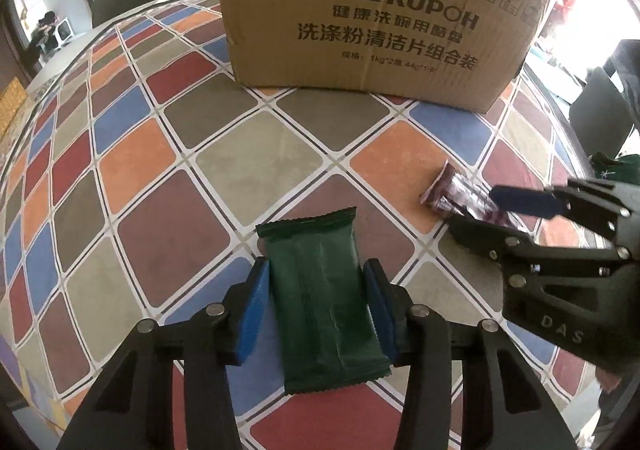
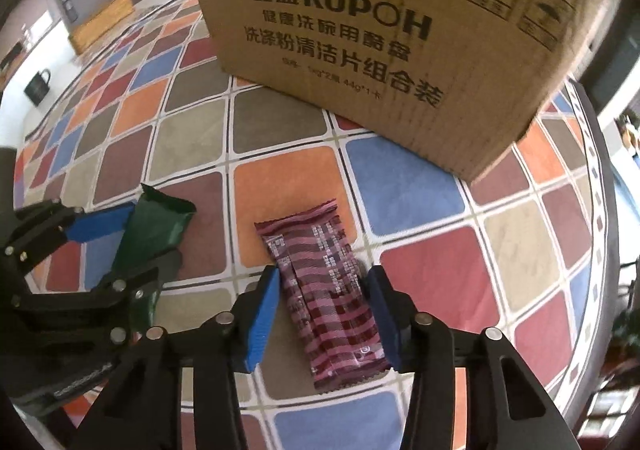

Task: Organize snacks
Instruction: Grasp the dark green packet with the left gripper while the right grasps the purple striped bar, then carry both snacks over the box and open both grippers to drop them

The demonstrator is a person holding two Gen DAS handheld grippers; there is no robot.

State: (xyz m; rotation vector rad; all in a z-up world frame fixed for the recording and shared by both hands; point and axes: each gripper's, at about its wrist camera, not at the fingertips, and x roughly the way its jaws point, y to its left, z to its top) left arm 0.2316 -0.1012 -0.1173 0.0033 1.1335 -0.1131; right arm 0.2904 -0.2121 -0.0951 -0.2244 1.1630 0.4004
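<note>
My left gripper point(image 1: 318, 274) is shut on a dark green snack packet point(image 1: 320, 298), its blue pads pressed on both long sides, over the checked tablecloth. My right gripper point(image 2: 324, 282) is shut on a maroon striped snack packet point(image 2: 324, 290) in the same way. Each gripper shows in the other's view: the right one point(image 1: 476, 211) with the maroon packet point(image 1: 460, 193) at the right, the left one point(image 2: 132, 234) with the green packet point(image 2: 152, 234) at the left. A cardboard box point(image 1: 376, 13) printed KUPOH stands beyond both; it also fills the top of the right wrist view point(image 2: 400, 29).
The table point(image 1: 248, 153) carries a cloth of coloured squares. Its curved edge point(image 2: 600, 209) runs close on the right. A dark chair point(image 1: 600, 113) stands past that edge. A black mug point(image 2: 38, 83) sits at the far left.
</note>
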